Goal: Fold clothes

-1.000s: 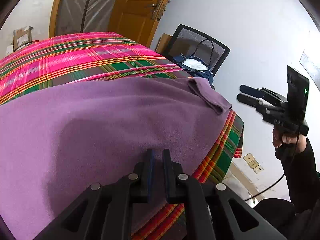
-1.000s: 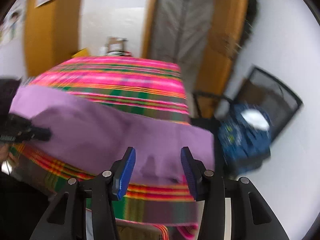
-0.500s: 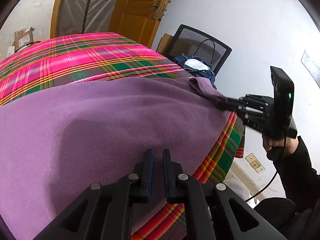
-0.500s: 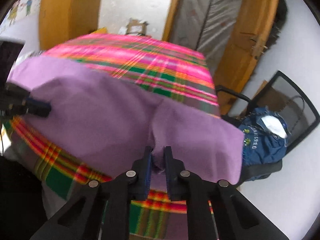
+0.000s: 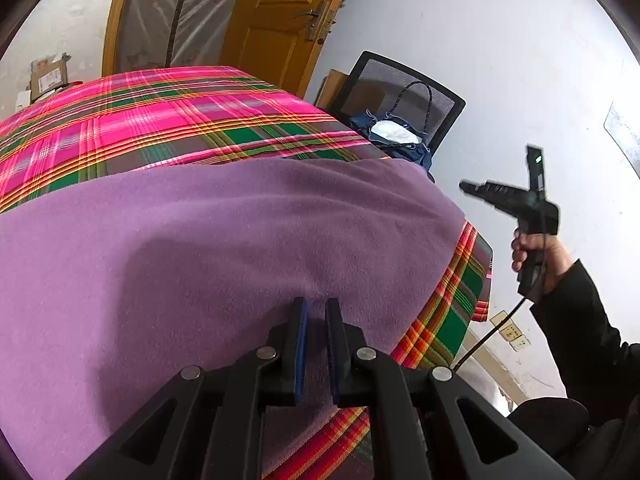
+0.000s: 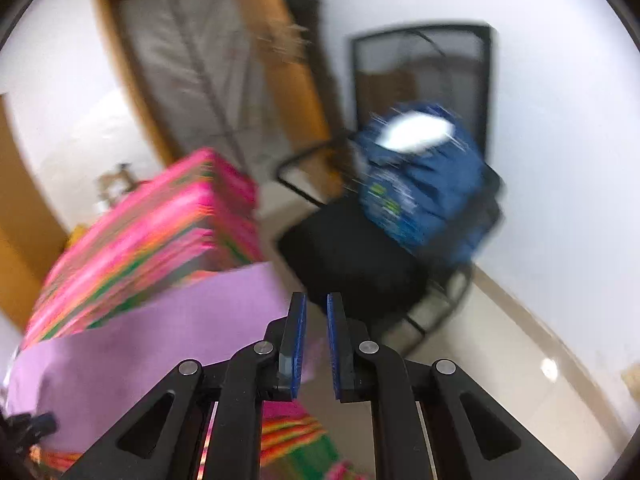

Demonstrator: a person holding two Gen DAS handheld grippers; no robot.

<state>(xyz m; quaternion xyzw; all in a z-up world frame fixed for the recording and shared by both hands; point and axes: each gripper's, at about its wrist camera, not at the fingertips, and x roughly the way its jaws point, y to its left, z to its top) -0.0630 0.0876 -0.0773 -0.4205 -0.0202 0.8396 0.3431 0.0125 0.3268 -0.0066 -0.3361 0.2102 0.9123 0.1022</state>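
Note:
A purple cloth (image 5: 240, 240) lies spread flat on a table covered with a pink and green plaid cloth (image 5: 160, 120). My left gripper (image 5: 316, 314) sits at the purple cloth's near edge, its fingers nearly together with the fabric between them. In the right wrist view it shows small at the cloth's left corner (image 6: 44, 422). My right gripper (image 6: 316, 308) hangs in the air off the table's right end, shut with nothing between its fingers. The left wrist view shows it (image 5: 466, 189) held by a hand (image 5: 536, 252), apart from the cloth. The right wrist view is blurred; the purple cloth (image 6: 160, 340) lies at its lower left.
A black mesh chair (image 5: 420, 92) with a blue bag (image 6: 420, 184) on its seat stands just past the table's right end. An orange door (image 5: 280, 20) and a plastic-covered doorway are behind. A cable hangs from the right gripper, and wall sockets (image 5: 512, 334) sit low.
The right gripper shut on the cloth's folded-over right corner, then left it and swung away to the right. That corner now lies flat. The left gripper has not moved.

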